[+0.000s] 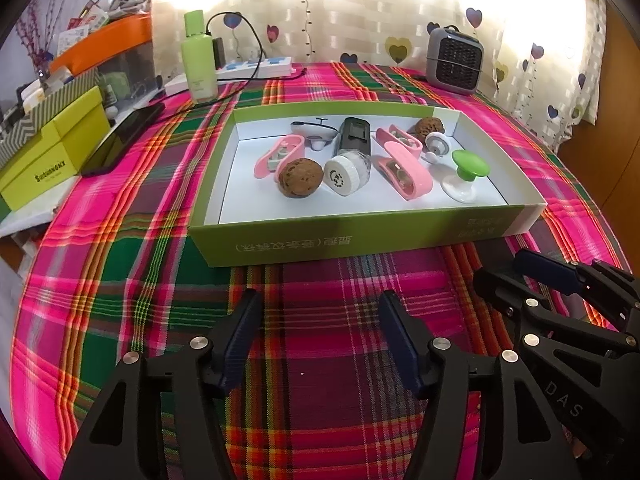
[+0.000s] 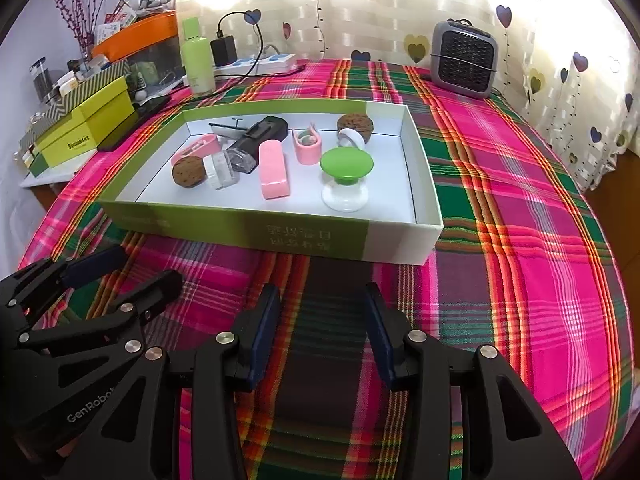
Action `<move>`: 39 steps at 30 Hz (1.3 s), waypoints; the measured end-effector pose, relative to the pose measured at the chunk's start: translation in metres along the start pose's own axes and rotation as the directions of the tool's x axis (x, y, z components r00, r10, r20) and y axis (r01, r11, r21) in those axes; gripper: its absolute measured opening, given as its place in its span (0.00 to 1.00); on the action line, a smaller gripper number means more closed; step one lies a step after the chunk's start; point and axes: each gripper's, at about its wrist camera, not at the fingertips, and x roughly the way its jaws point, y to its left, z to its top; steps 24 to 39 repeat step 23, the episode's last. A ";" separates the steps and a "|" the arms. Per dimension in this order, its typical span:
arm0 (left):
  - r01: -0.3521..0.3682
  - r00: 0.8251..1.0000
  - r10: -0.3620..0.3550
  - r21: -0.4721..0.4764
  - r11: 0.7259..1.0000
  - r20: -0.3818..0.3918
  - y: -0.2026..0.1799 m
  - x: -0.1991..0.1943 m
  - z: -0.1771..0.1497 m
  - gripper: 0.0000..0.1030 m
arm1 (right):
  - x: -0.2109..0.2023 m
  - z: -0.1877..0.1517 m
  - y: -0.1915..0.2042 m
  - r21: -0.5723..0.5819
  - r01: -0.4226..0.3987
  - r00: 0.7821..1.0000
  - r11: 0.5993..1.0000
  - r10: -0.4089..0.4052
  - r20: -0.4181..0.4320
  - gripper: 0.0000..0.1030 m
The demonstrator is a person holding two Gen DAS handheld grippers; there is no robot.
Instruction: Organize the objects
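A shallow green box (image 1: 360,236) with a white inside lies on the plaid cloth. It holds two brown walnuts (image 1: 301,178), several pink clips (image 1: 408,176), a black device (image 1: 354,134), a white-capped jar (image 1: 342,174) and a green-topped white knob (image 1: 468,172). My left gripper (image 1: 320,300) hovers over bare cloth in front of the box, open, with nothing between its pads. My right gripper (image 2: 322,292) stands beside it, also open and empty, short of the box's front wall (image 2: 240,232). Each gripper shows in the other's view: the right gripper (image 1: 516,268), the left gripper (image 2: 136,268).
Behind the box stand a green bottle (image 1: 198,60), a power strip (image 1: 256,66) with a charger cable, and a grey heater (image 1: 454,60). A dark phone (image 1: 124,138) and a yellow-green shoebox (image 1: 52,148) lie at the left edge. A heart-patterned curtain hangs behind the table.
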 end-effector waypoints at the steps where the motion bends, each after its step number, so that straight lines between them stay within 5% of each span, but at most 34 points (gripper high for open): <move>1: 0.000 1.000 0.000 0.000 1.000 0.000 0.000 0.000 0.000 0.59 | 0.000 0.000 0.000 -0.002 0.001 1.000 1.000 -0.001 0.000 0.43; 39: 0.001 1.000 -0.001 -0.001 1.000 0.000 0.000 0.000 0.000 0.60 | 0.001 0.000 0.002 -0.007 -0.003 1.000 1.000 0.003 -0.002 0.46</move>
